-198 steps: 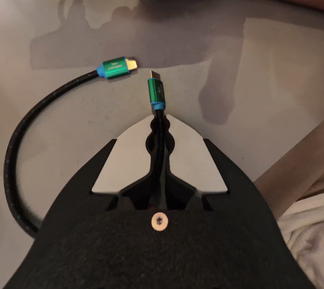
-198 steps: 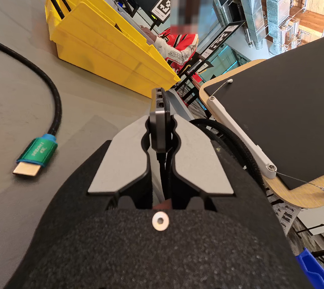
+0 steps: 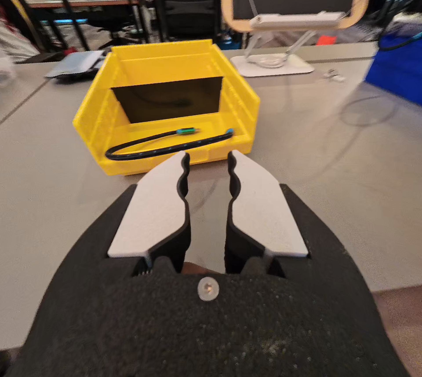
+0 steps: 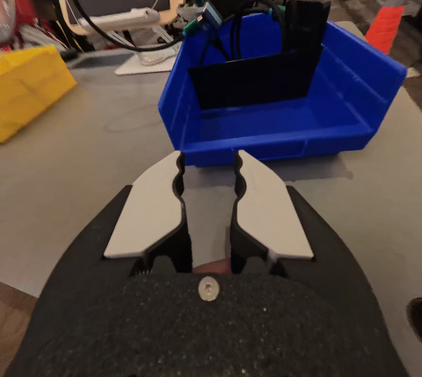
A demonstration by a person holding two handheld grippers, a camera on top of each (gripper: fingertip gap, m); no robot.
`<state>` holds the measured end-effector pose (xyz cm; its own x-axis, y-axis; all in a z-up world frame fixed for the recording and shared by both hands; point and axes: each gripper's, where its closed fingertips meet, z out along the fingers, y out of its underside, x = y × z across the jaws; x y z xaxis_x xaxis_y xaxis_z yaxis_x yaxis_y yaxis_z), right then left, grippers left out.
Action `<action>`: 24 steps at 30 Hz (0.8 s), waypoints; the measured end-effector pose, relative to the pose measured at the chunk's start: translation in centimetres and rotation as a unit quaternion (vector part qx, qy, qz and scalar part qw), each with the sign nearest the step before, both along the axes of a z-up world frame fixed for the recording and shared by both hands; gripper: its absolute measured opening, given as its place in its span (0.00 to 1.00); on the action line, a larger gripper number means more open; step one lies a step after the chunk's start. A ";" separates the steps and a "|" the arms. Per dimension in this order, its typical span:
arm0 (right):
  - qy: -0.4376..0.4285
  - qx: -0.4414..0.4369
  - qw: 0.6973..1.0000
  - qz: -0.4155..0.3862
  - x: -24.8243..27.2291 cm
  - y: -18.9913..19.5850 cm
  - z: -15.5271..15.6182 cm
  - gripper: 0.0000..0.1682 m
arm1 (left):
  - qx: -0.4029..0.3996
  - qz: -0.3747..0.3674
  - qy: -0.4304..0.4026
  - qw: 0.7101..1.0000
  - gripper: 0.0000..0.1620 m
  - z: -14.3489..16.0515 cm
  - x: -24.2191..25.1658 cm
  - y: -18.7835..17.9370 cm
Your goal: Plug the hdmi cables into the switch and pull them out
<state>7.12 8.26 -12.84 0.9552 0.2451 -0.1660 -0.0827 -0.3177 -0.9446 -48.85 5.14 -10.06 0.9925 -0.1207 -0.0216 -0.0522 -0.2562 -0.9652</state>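
- Your left gripper (image 3: 207, 158) is nearest you. Its two grey-and-black fingers stand apart and hold nothing. It hangs over the flat grey table (image 3: 57, 194).
- Your right gripper (image 4: 208, 158) looks the same: fingers apart, nothing between them.
- Just past the left gripper sits the yellow plastic bin (image 3: 146, 166). A black braided HDMI cable with green and blue plug ends (image 3: 169, 149) lies curled on its front floor, in front of a black divider (image 3: 166, 98).
- I think your next job is to pick that cable up. Come down from above, over the low front lip. Pinch the green plug body (image 3: 186, 131), not the bendy cord, so the plug points straight.
- Just past the right gripper sits the blue plastic bin (image 4: 251, 152). Its front part looks empty. Behind its black divider, more dark cables (image 4: 237, 32) stick up.
- I cannot pick out the switch here. Find it first, and hold it by its flat sides.
- Go slowly; both views are a bit blurry.
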 end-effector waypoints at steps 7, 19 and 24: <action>-0.002 0.012 1.000 0.002 0.5 0.3 -0.2 0.25 | -0.053 0.023 -0.026 0.998 0.21 -2.4 -0.2 0.8; -0.026 0.013 1.000 -0.003 1.0 0.6 -0.3 0.25 | -0.045 0.015 -0.007 0.999 0.21 -2.4 0.3 0.7; -0.081 0.015 0.995 0.062 -3.5 2.0 -0.4 0.32 | -0.042 0.008 0.001 0.999 0.21 -2.4 0.7 0.7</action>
<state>3.66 10.30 -13.23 0.9307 0.3658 -0.0033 0.1098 -0.2878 -0.9514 -48.15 5.82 -12.47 0.9942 -0.1070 -0.0130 -0.0487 -0.3380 -0.9399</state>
